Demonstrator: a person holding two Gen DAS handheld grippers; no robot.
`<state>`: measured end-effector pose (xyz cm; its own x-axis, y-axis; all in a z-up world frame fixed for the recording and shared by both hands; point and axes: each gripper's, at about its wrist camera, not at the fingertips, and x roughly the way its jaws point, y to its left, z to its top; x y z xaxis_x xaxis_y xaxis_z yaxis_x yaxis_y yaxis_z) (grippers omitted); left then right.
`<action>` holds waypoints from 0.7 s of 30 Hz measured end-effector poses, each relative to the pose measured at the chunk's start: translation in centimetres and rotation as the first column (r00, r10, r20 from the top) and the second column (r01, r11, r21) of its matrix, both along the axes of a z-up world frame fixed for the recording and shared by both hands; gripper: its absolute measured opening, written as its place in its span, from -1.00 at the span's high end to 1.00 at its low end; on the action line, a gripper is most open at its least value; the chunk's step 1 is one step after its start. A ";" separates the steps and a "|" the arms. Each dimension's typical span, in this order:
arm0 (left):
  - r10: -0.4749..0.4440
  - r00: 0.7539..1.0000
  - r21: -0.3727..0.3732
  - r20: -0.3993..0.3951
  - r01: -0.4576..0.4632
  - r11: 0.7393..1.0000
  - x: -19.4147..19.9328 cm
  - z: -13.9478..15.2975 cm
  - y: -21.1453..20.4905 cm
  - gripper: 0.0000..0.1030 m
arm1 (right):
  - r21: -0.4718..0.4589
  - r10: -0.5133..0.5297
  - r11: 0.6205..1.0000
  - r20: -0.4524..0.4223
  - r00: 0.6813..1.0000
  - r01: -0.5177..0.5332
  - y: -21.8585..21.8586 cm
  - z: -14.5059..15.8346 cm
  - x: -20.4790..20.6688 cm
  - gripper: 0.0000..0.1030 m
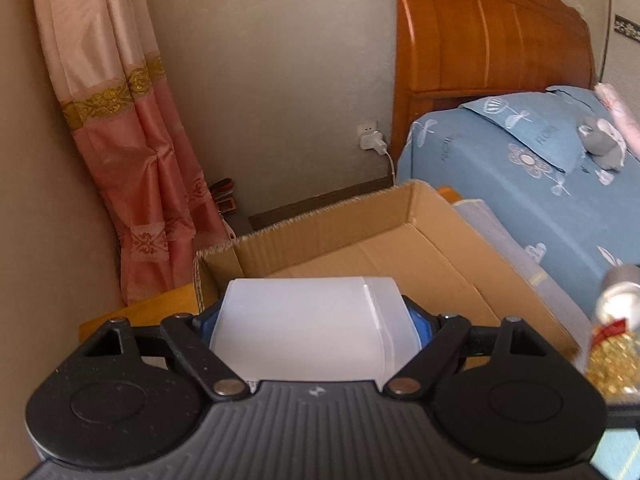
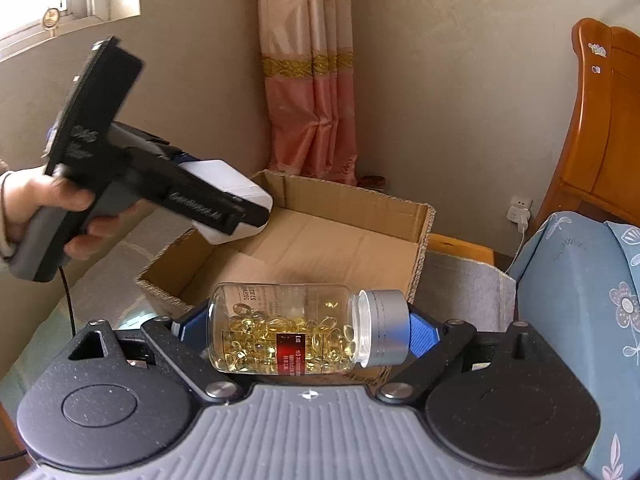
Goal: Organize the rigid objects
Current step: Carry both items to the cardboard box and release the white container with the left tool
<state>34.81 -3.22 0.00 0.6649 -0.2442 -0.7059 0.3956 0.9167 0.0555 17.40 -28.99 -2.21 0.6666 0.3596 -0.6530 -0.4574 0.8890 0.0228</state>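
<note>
My left gripper (image 1: 312, 320) is shut on a white translucent plastic container (image 1: 308, 332), held above the near edge of an open cardboard box (image 1: 360, 216). In the right wrist view the left gripper (image 2: 240, 208) holds the white container (image 2: 236, 188) over the box's left side (image 2: 360, 204). My right gripper (image 2: 296, 328) is shut on a clear bottle of yellow capsules (image 2: 288, 328) with a silver cap, lying sideways between the fingers just before the box's near wall. The bottle also shows at the right edge of the left wrist view (image 1: 614, 332).
The box's inside shows bare cardboard. A bed with a blue floral cover (image 1: 540, 168) and wooden headboard (image 1: 480, 32) stands right of the box. A pink curtain (image 1: 132, 152) hangs at the left. A wall socket with charger (image 1: 372, 140) is behind.
</note>
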 end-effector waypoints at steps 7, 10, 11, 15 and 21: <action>0.037 0.999 -0.012 -0.035 -0.037 0.999 1.6 -1.8 0.6 -0.77 | 0.005 -0.017 1.000 -0.016 1.000 0.018 -0.4 -0.4 1.4 -0.86; 0.033 0.999 -0.032 -0.038 -0.034 0.999 0.7 -1.4 1.5 -0.86 | -0.002 -0.018 1.000 -0.022 1.000 0.018 -0.5 -0.6 1.5 -0.86; 0.030 0.999 -0.034 -0.031 -0.031 0.999 0.2 -1.1 1.7 -0.87 | -0.003 -0.019 1.000 -0.025 1.000 0.019 -0.5 -0.6 1.6 -0.86; 0.021 1.000 -0.028 -0.005 -0.021 0.999 -1.9 0.1 2.6 -0.90 | -0.003 -0.021 1.000 -0.027 0.999 0.021 -0.1 -0.4 2.0 -0.86; 0.023 0.999 -0.038 0.029 -0.022 0.999 -5.5 1.6 4.2 -0.99 | -0.025 -0.024 0.999 -0.020 1.000 0.023 0.7 -0.2 3.7 -0.86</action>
<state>29.27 1.02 1.63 0.6906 -0.2551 -0.6767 0.3739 0.9269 0.0322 21.10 -28.25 -2.45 0.6609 0.3274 -0.6753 -0.4362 0.8998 0.0094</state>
